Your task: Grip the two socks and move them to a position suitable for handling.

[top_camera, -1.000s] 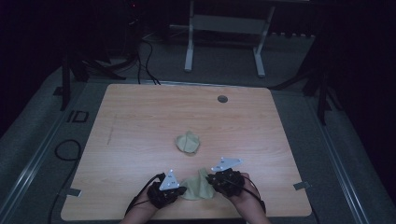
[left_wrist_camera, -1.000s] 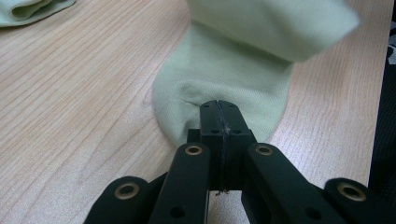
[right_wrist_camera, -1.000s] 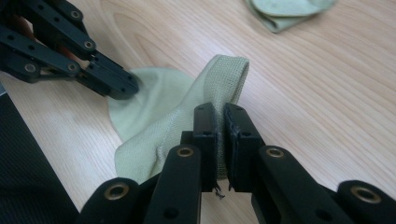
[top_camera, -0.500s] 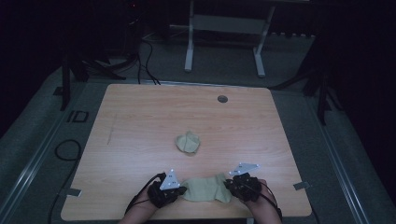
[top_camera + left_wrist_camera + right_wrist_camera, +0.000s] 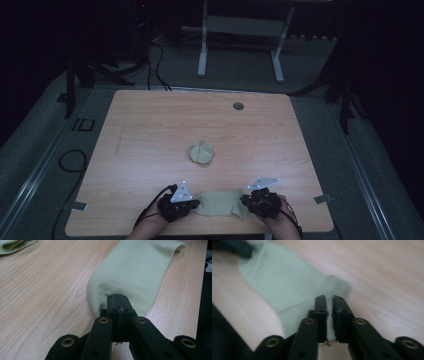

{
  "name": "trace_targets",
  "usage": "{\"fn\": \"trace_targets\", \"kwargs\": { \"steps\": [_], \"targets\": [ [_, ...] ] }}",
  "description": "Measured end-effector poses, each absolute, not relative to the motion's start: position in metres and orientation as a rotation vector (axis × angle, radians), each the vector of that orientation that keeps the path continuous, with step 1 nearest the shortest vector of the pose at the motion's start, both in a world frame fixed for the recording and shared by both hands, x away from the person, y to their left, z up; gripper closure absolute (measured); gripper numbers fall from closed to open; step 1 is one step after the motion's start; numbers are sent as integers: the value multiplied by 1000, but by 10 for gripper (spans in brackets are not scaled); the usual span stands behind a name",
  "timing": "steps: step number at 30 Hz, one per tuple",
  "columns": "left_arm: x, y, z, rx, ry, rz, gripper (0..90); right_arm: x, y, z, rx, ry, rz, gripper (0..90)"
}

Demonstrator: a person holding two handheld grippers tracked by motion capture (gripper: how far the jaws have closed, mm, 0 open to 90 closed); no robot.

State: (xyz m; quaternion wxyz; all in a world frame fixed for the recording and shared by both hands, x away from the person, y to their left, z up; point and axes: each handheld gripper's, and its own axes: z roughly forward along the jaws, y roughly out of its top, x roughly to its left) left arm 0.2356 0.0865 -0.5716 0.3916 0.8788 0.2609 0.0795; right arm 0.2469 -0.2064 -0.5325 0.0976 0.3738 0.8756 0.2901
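Observation:
A pale green sock lies stretched flat on the wooden table near its front edge, between my two grippers. My left gripper is shut on one end of it; in the left gripper view the jaws meet with the sock pinched at their tips. My right gripper is at the sock's other end. In the blurred right gripper view its jaws stand a narrow gap apart over the sock. A second pale green sock, bunched up, sits at the table's middle.
A round cable hole is set in the table near its far edge. Behind the table stand a white frame and cables on a grey floor. The table's front edge runs just below both hands.
My right gripper moved right, drawing the sock out flat from a crumpled heap. Its jaws now show a small gap. The left gripper stayed in place, and so did the bunched sock.

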Motion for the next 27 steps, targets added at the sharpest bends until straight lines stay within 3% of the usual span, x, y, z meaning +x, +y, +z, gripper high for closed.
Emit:
{"fn": "trace_targets", "kwargs": {
  "steps": [5,27],
  "targets": [
    [237,88,-571,2233,661,199,894,244,-199,-548,1067,2632,801,845],
    [240,84,-573,2212,680,184,893,245,-228,-548,1156,2593,824,844]
  ]
}}
